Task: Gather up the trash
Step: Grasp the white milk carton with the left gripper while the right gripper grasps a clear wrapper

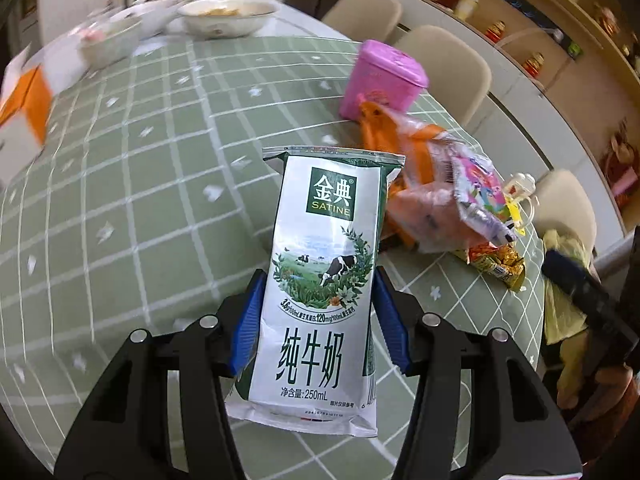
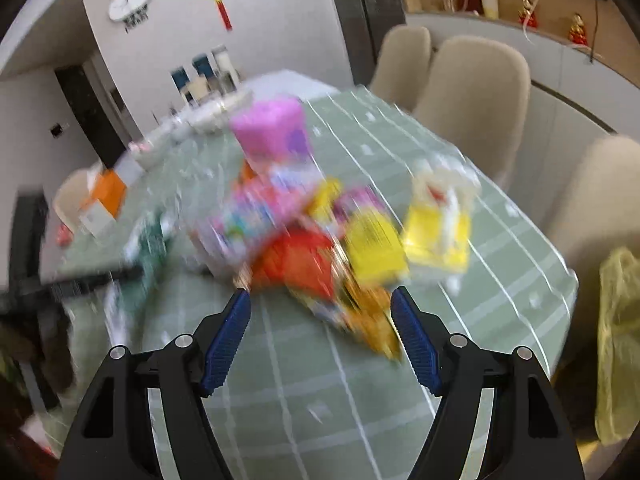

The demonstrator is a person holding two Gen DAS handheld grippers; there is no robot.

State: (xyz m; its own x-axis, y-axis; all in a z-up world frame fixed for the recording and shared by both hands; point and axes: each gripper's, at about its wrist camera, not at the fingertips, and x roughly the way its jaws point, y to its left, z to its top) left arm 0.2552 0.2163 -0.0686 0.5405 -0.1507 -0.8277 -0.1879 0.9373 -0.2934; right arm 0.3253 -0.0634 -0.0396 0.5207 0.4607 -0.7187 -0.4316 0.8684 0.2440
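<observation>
Left gripper point(image 1: 318, 280) fingers clamp white-green milk carton point(image 1: 320, 288), flattened; right gripper point(image 2: 320, 300) fingers spread

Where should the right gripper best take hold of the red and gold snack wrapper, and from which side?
Probably at its near gold end, coming from the table's near edge. That end lies flat and free between the open right gripper fingers; its far end is beside other wrappers.

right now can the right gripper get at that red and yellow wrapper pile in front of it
Probably yes. The right gripper is open and empty, and the wrapper pile lies just beyond its fingers on the table, nothing between. The view is blurred, so the gap is uncertain.
</observation>
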